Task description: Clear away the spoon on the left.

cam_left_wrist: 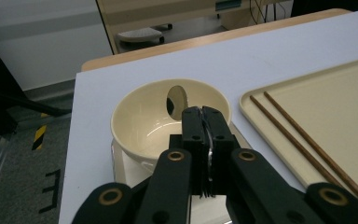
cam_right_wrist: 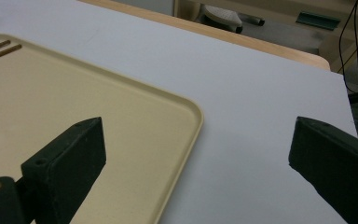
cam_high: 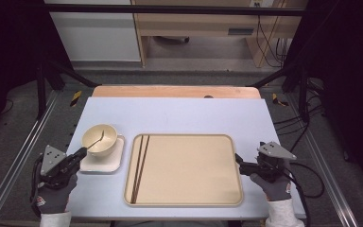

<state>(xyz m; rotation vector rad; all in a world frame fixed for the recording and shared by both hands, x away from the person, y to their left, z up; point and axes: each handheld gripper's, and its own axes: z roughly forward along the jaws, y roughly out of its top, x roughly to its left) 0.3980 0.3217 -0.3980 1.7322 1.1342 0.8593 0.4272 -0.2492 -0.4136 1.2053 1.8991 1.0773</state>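
Metal spoon point(cam_left_wrist: 177, 102) in round glossy bowl point(cam_left_wrist: 140, 121)

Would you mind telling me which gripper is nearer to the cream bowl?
Left. The left gripper is shut on the spoon handle at the bowl, just over its rim. The right gripper hangs open at the tray's far right edge, the whole tray between it and the bowl.

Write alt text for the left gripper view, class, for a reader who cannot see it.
The left gripper is shut on a spoon handle, its head inside a cream bowl on a white plate. To the right, a beige tray holds chopsticks.
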